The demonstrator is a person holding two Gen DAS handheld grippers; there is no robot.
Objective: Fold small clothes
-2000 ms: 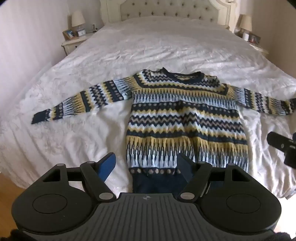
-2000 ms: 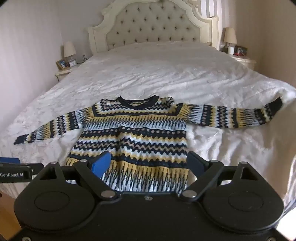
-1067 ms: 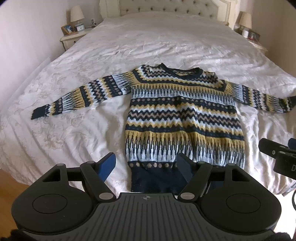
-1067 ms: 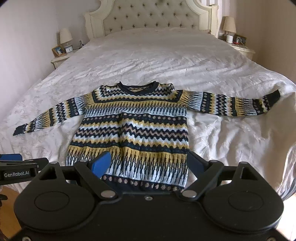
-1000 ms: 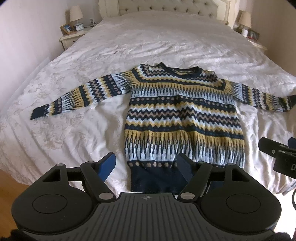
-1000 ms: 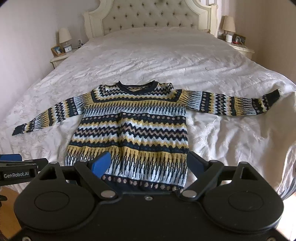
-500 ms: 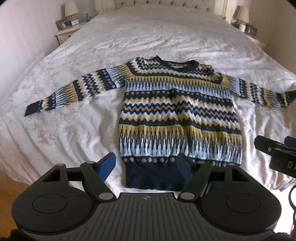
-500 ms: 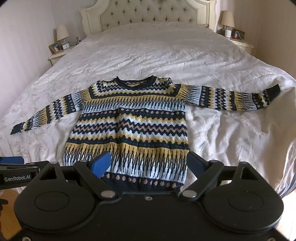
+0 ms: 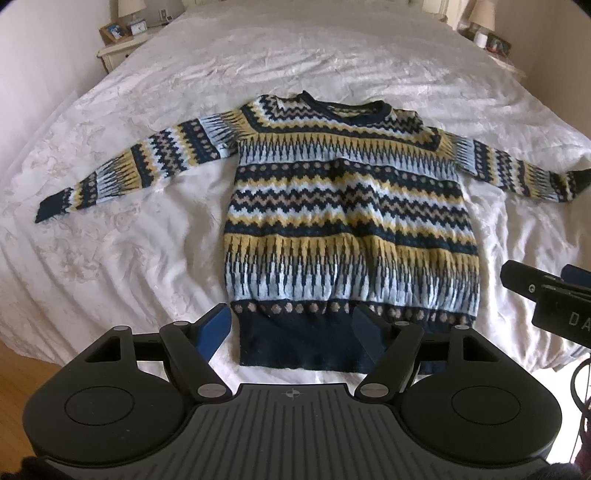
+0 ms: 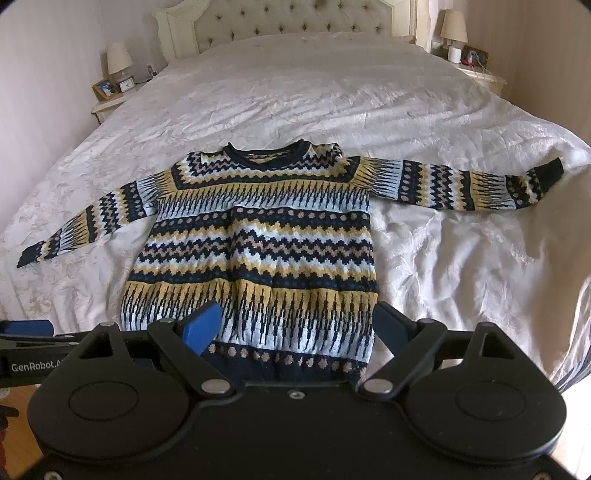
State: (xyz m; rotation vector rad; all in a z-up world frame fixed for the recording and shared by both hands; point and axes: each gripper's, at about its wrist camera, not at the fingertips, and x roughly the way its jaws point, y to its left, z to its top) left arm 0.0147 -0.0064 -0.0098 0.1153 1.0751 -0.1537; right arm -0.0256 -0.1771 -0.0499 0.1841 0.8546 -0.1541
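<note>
Left wrist view
Sweater: a knitted sweater (image 9: 351, 206) in navy, yellow, pale blue and tan zigzag bands lies flat and face up on the bed, neck toward the far end, hem toward the near edge
Sleeves: both spread out sideways, the left cuff (image 9: 50, 208) far out on the left, the right one reaching the right edge of the view
Hem: the plain navy hem band (image 9: 295, 339) lies just beyond the fingertips, near the edge of the mattress
Left gripper: the left gripper (image 9: 293, 326) hangs over the near left part of the hem, jaws spread wide with nothing between them, not touching the cloth
Other tool: the right gripper shows as a black bar at the right edge, over the bedspread beside the sweater's right corner
Bed: white wrinkled bedspread (image 9: 147, 258) under everything
Far left: a nightstand (image 9: 122, 48) with a lamp, a framed picture and a small clock

Right wrist view
Sweater: the same sweater (image 10: 258, 251) fills the middle, flat, unfolded, sleeves out to both sides
Right gripper: the right gripper (image 10: 295, 325) hovers above the near hem, jaws released and wide, gripping nothing
Other tool: the left gripper appears at the left edge with a blue pad and a printed label
Far end: a tufted headboard (image 10: 295, 22), with a lamp (image 10: 452, 22) on the right nightstand
</note>
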